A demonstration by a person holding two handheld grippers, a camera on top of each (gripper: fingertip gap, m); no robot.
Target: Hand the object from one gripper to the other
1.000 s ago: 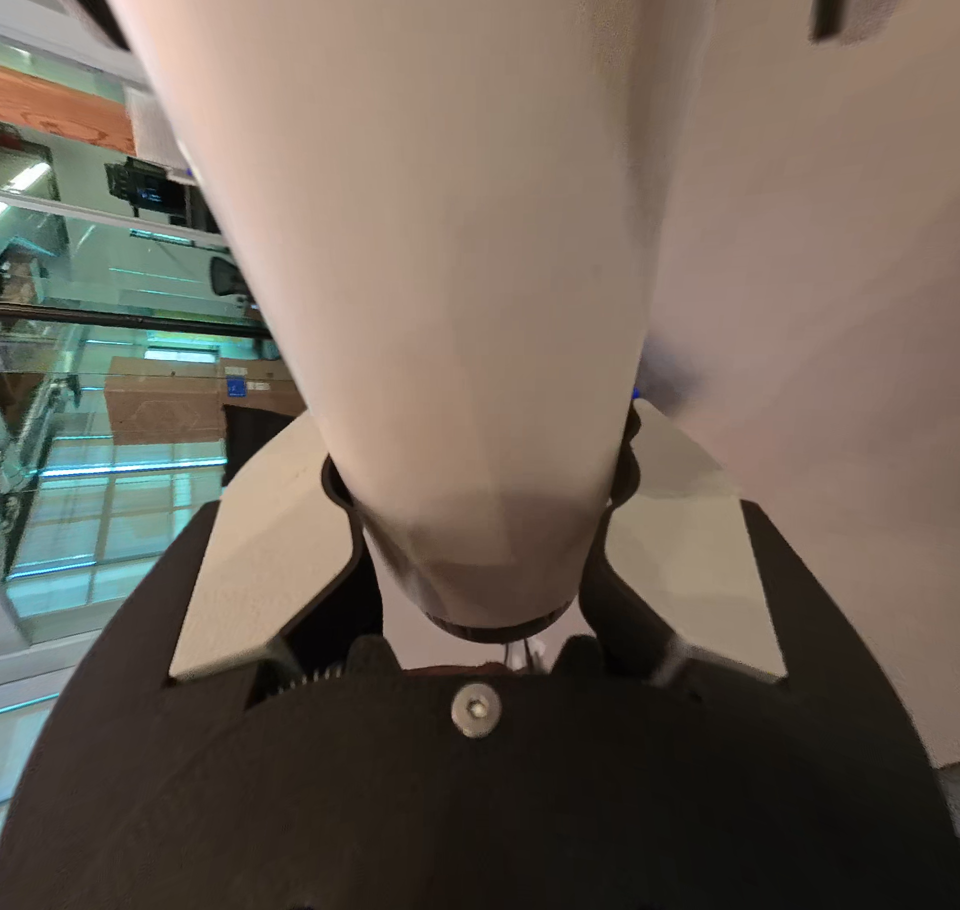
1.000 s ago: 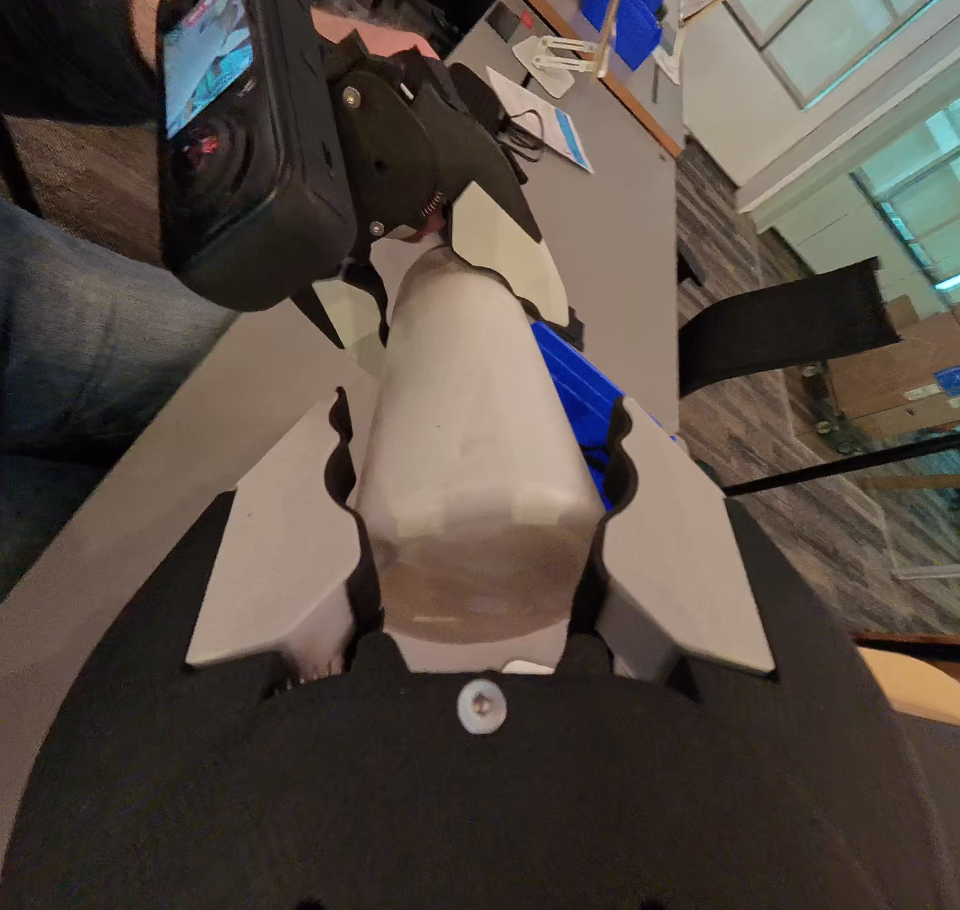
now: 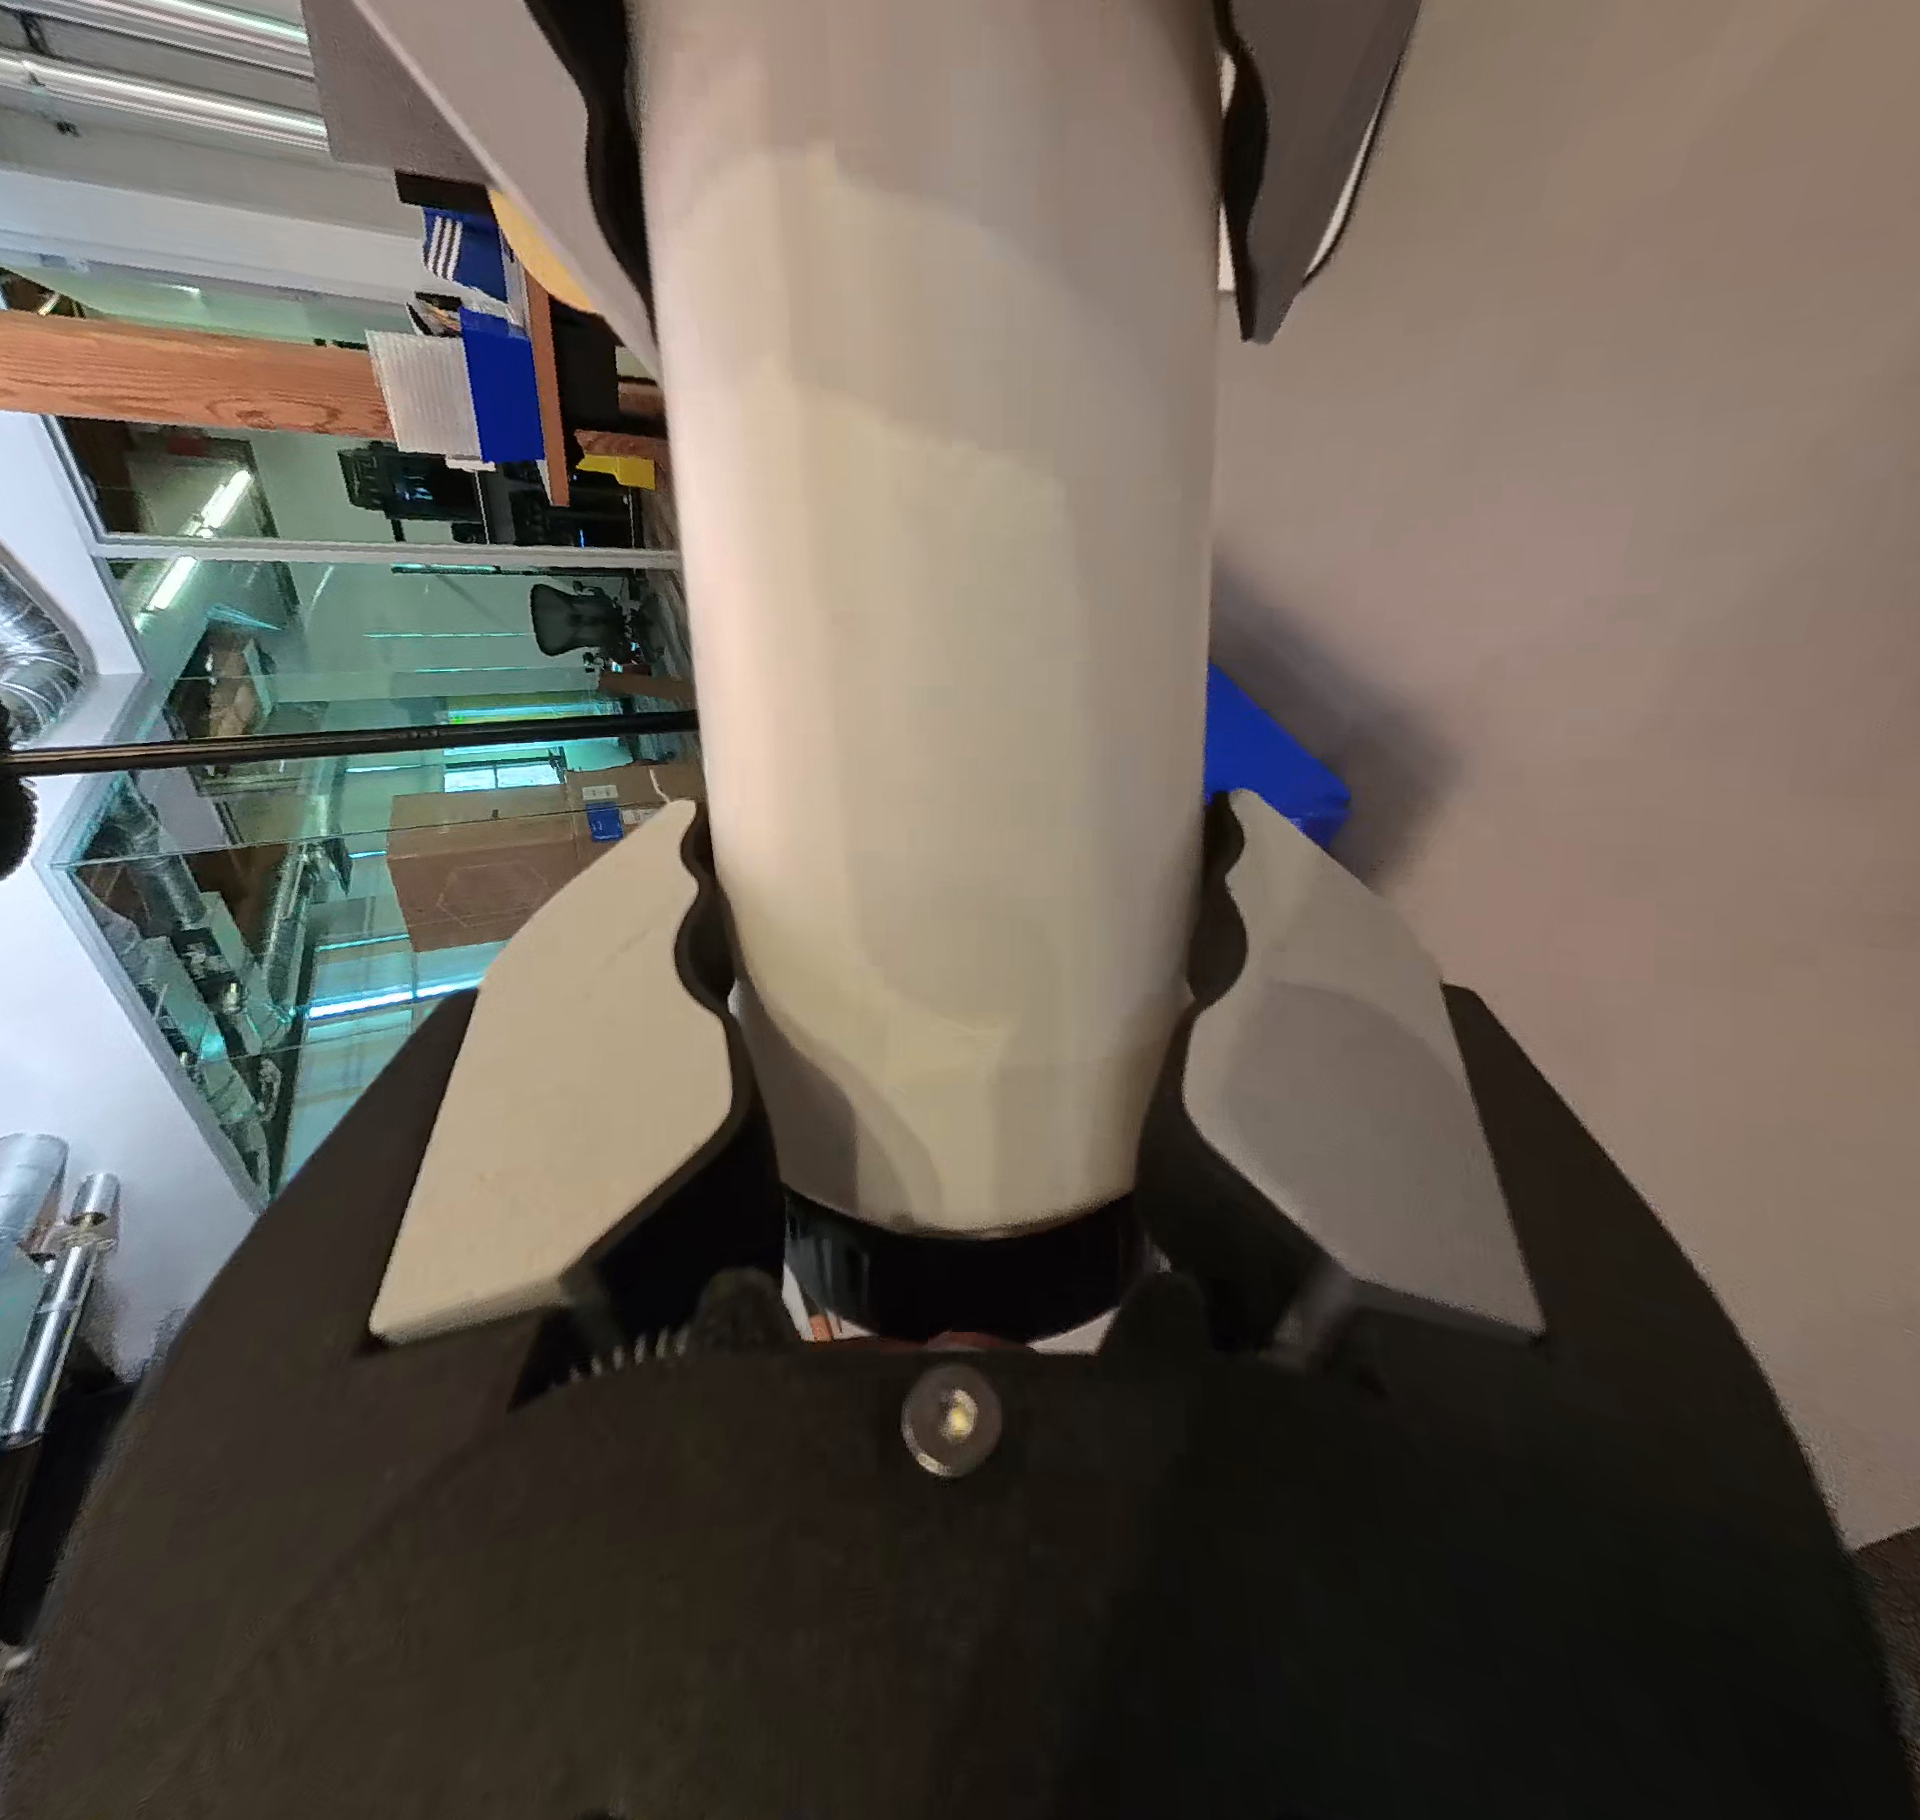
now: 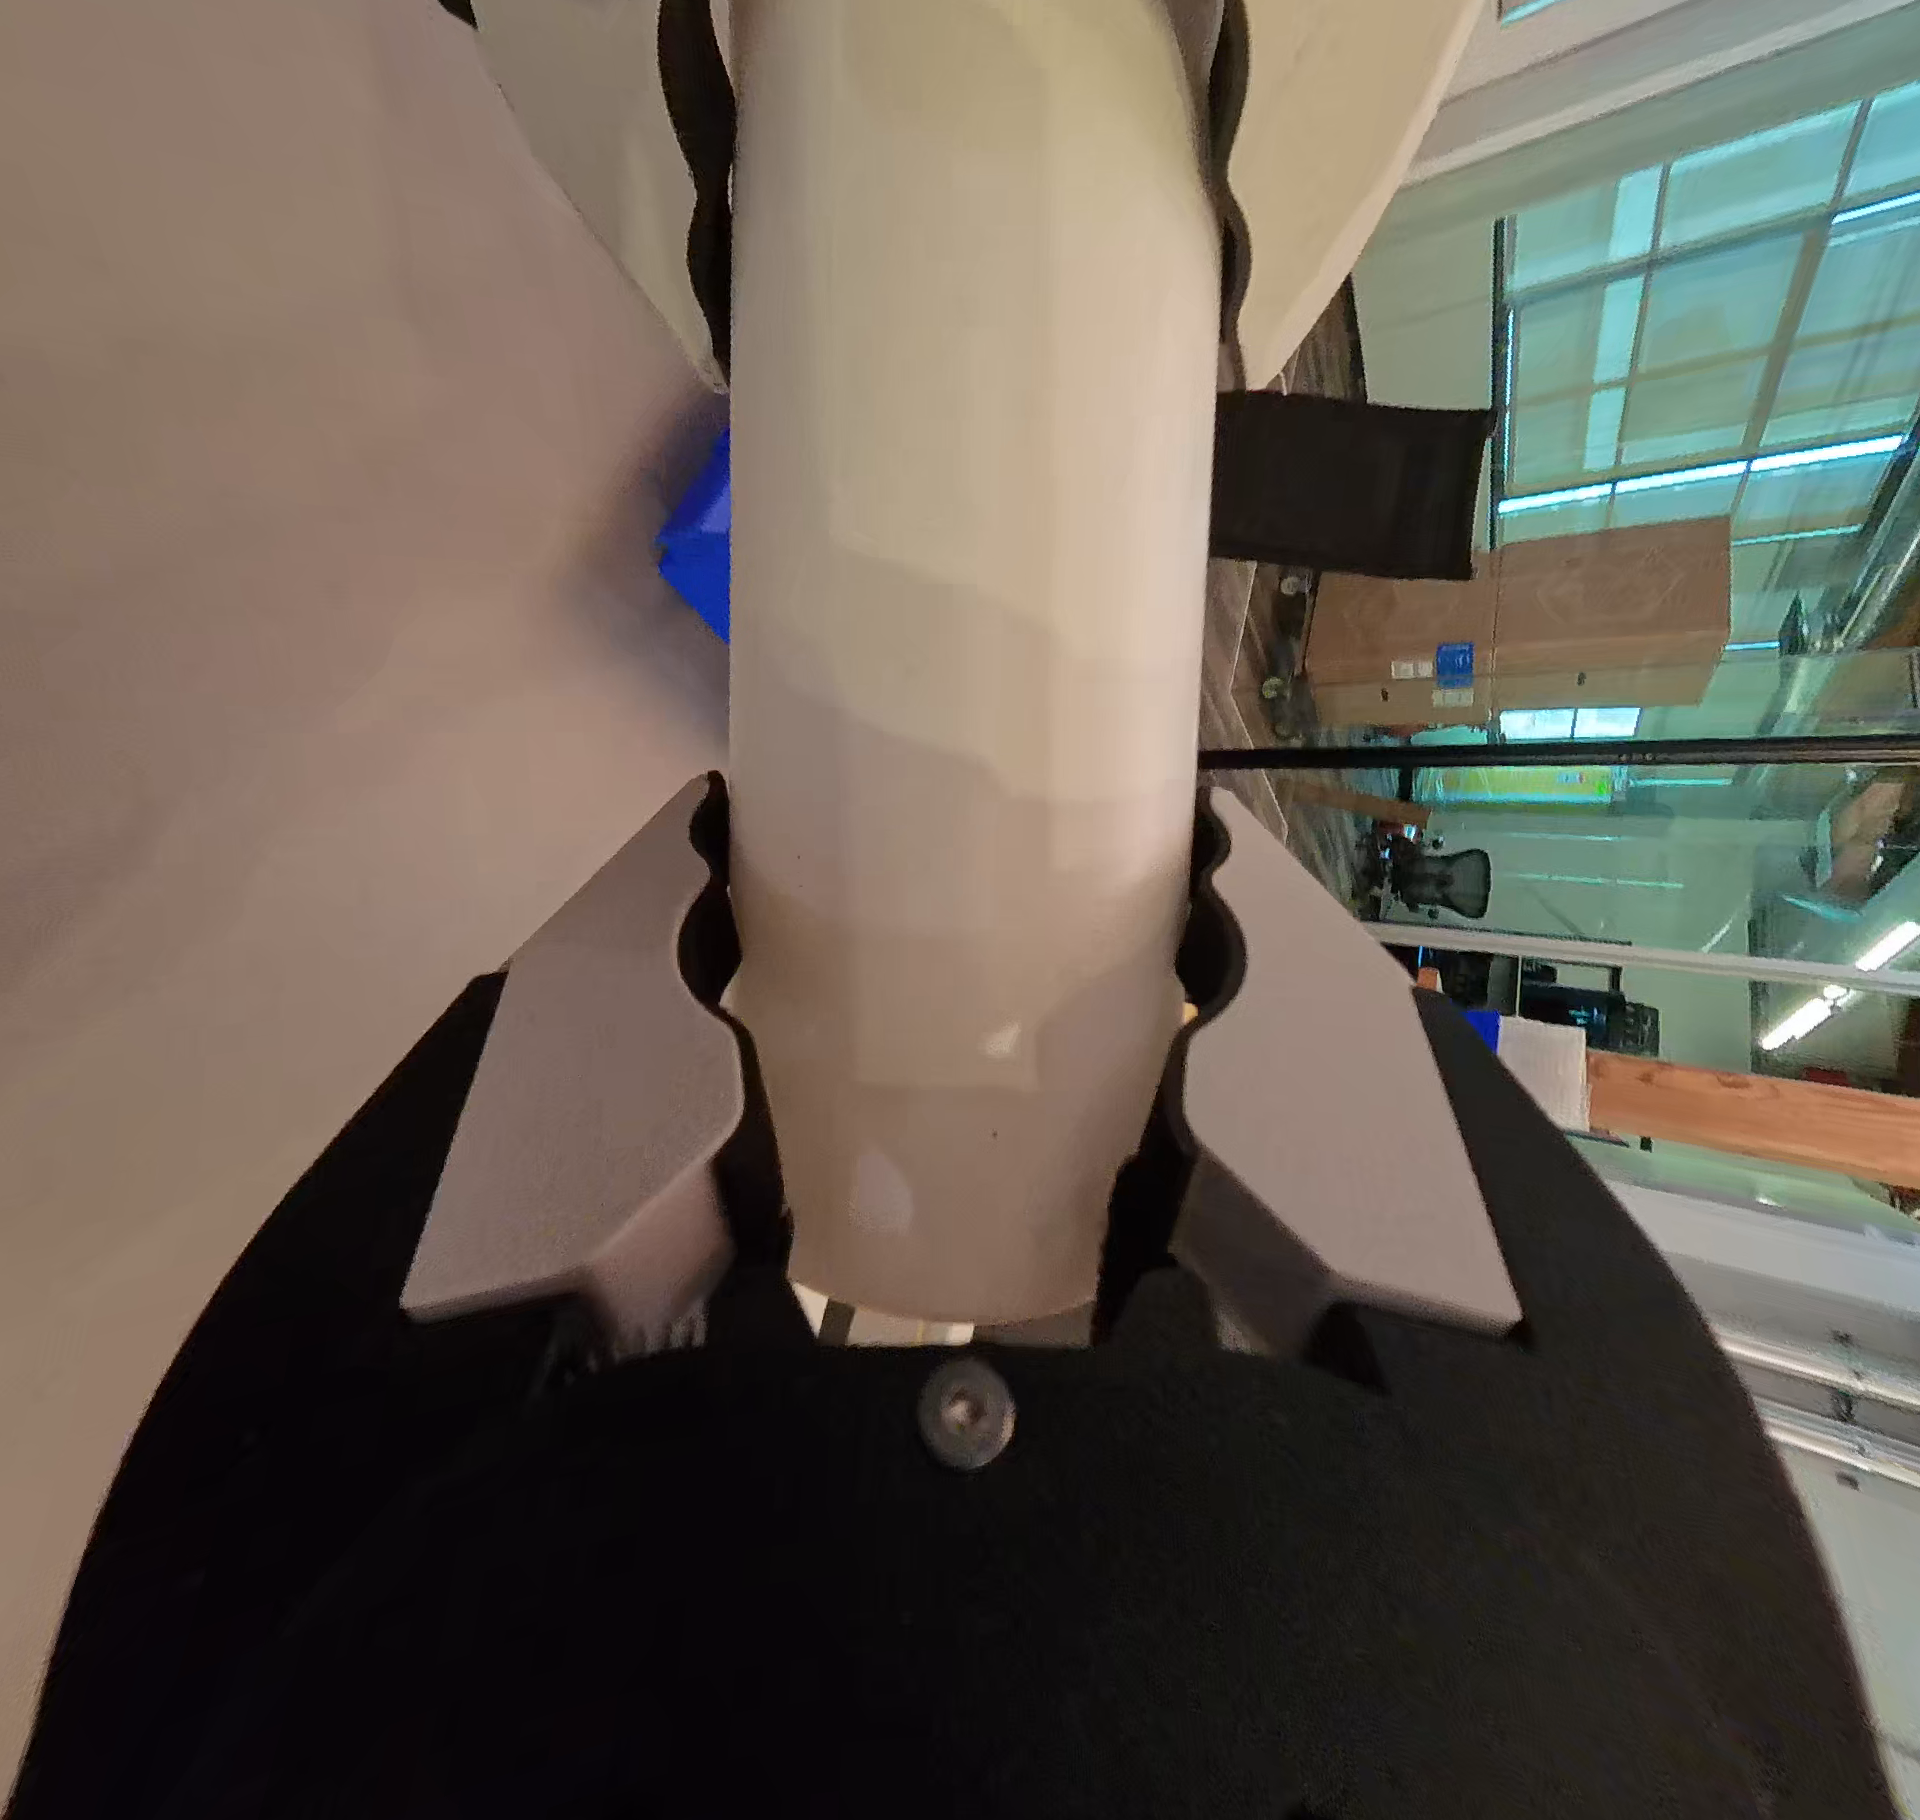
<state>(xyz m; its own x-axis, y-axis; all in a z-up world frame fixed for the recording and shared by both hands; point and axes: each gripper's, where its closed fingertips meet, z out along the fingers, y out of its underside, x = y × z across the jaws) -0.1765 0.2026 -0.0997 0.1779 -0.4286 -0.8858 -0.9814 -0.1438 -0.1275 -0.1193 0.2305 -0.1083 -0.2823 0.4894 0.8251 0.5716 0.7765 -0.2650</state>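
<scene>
Bottle (image 3: 935, 690), white, cylindrical, spans between both grippers, held off grey table (image 3: 1610, 523). Left gripper (image 3: 956, 939) clamped on capped end, black cap (image 3: 966, 1271) deep between fingers. Right gripper (image 4: 961, 897) clamped on opposite, rounded end. Blue box (image 4: 701, 534) on table just behind bottle. Glass partition (image 4: 1683, 336) far beyond bottle.

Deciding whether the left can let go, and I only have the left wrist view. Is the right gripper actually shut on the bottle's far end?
Observer: Yes. In the right wrist view, both fingers of the right gripper press against the sides of the white bottle.
Operator: How deep is it seated?
Observer: Its rounded base sits far back between those fingers, close to the palm screw.
</scene>
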